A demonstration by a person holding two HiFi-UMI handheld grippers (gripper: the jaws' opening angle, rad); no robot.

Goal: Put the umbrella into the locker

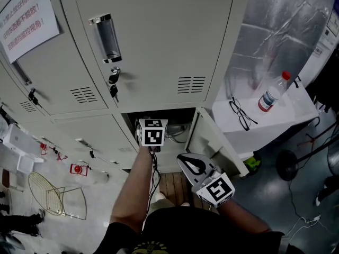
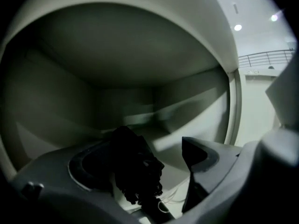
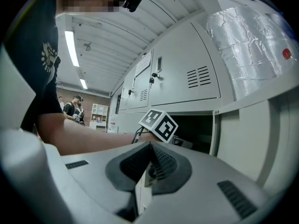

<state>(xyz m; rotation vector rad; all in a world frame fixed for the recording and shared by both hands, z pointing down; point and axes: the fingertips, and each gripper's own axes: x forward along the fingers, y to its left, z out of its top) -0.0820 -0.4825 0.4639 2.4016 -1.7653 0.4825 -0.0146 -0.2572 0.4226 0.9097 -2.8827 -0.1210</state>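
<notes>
Forearm [image 1: 135, 189], your left, stretches into open locker [image 1: 183, 121]; left gripper [image 2: 154, 149] has fingers spread wide, umbrella [image 2: 135, 171] lying ungripped between them on locker floor. Your right gripper [image 3: 149, 160] sits level outside, fingers pressed together, empty.

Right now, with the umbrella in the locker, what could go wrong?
1. The umbrella lies right by one jaw of the open left gripper; pulling out could snag it and drag it along.
2. The door stands open beside the shut right gripper; a swing there might knock it.
3. The cable under the left arm hangs at the locker mouth and might catch.
</notes>
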